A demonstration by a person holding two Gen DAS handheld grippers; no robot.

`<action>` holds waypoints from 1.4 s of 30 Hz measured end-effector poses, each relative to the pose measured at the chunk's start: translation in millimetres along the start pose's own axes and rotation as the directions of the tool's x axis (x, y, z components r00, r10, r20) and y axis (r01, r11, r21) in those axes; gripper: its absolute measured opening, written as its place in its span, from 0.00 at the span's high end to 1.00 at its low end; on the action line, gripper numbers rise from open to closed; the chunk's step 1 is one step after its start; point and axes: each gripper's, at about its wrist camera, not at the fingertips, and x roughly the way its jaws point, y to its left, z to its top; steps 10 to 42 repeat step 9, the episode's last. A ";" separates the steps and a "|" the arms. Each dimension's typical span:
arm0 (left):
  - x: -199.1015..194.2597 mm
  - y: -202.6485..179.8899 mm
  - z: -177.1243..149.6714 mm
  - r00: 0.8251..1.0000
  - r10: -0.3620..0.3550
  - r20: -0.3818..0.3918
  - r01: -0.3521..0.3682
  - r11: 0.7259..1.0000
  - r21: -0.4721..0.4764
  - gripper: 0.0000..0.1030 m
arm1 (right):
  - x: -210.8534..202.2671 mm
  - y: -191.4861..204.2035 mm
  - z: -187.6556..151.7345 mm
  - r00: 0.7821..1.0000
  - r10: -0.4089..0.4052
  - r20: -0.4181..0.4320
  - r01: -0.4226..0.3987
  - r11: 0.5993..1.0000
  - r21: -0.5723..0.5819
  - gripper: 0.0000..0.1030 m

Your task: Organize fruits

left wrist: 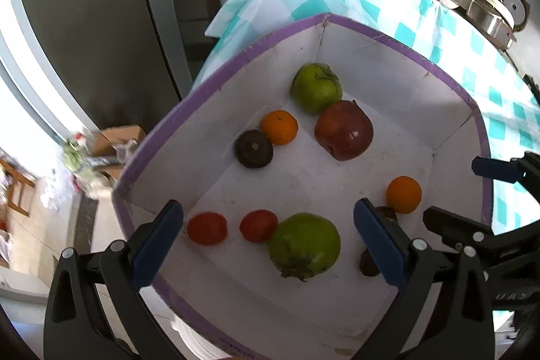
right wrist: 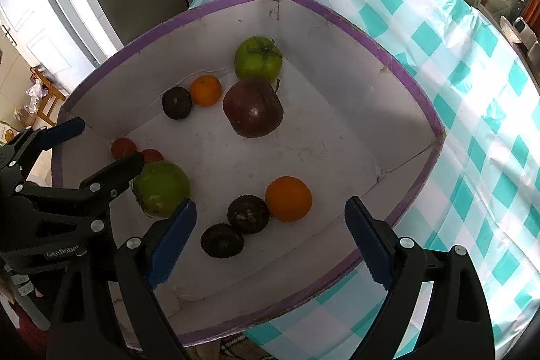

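Both claws, left (left wrist: 266, 237) and right (right wrist: 270, 240), gaped empty over box (right wrist: 337, 19) | left pad hid dark fruit (left wrist: 368, 262) | right view showed both (right wrist: 222, 240).

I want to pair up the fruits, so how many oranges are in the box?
2. One orange lies toward the far side, beside a dark fruit. The other orange lies nearer the right gripper, touching another dark fruit. None seems hidden.
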 end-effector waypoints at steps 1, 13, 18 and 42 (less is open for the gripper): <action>0.8 -0.9 0.0 1.000 0.004 -0.003 -0.004 1.000 0.002 0.02 | 0.2 -0.1 -0.4 1.000 0.001 0.001 -0.001 1.000 0.000 0.16; 2.3 0.2 2.6 1.000 -0.005 -0.030 0.004 1.000 -0.015 0.02 | -4.1 -2.3 -3.2 0.999 0.033 0.021 -0.033 0.999 0.014 0.16; 2.3 0.2 2.6 1.000 -0.005 -0.030 0.004 1.000 -0.015 0.02 | -4.1 -2.3 -3.2 0.999 0.033 0.021 -0.033 0.999 0.014 0.16; 2.3 0.2 2.6 1.000 -0.005 -0.030 0.004 1.000 -0.015 0.02 | -4.1 -2.3 -3.2 0.999 0.033 0.021 -0.033 0.999 0.014 0.16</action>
